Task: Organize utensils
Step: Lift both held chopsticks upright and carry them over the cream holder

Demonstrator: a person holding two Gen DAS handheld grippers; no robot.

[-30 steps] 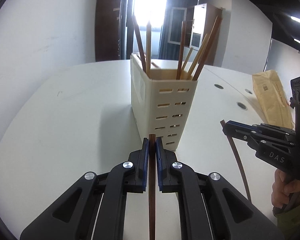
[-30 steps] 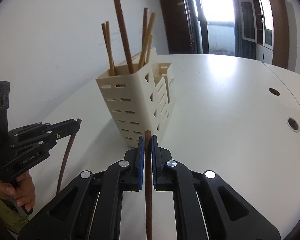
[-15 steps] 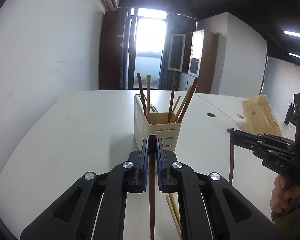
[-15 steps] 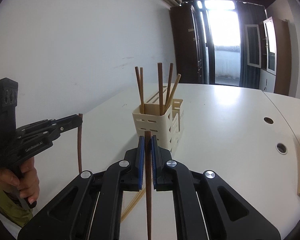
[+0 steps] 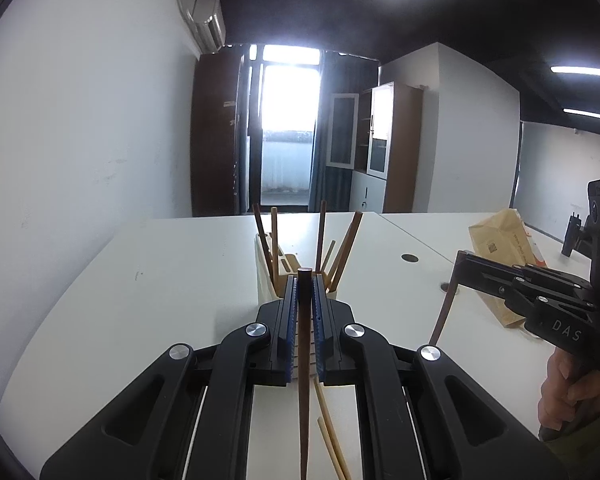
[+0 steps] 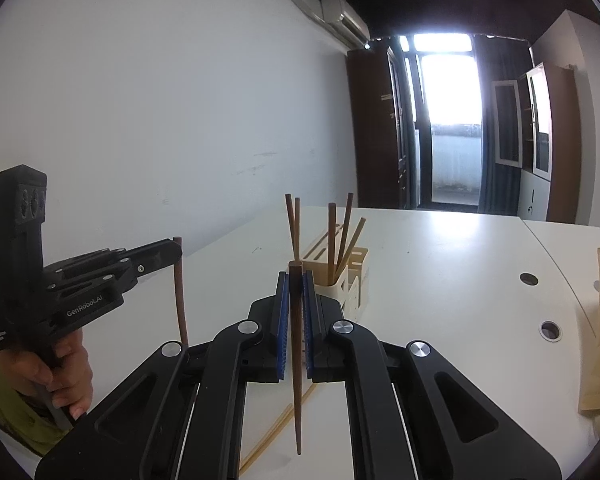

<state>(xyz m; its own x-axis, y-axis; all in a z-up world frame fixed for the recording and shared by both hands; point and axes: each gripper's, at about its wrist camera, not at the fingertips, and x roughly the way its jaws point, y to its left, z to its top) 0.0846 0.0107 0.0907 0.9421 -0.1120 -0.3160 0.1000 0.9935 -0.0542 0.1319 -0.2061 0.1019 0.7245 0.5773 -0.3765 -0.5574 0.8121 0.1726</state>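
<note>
My left gripper (image 5: 305, 282) is shut on a dark brown chopstick (image 5: 304, 400) that hangs point down above the table. My right gripper (image 6: 295, 276) is shut on a second dark chopstick (image 6: 297, 400), also held upright. Beyond both stands a cream slotted utensil holder (image 6: 352, 284) with several brown and light chopsticks upright in it; the holder (image 5: 266, 276) is partly hidden behind my left fingers. Each gripper shows in the other's view: the right gripper (image 5: 462, 258) and the left gripper (image 6: 176, 246), both well above the table.
Two light wooden chopsticks (image 5: 328, 432) lie on the white table (image 5: 160, 300) below my grippers. A brown paper envelope (image 5: 500, 248) rests at the right. Round cable holes (image 6: 528, 279) sit in the tabletop. A white wall runs along the left.
Both grippers have risen with their chopsticks and tilted up toward level. The holder now looks smaller and lower, and the light chopsticks on the table have come into view.
</note>
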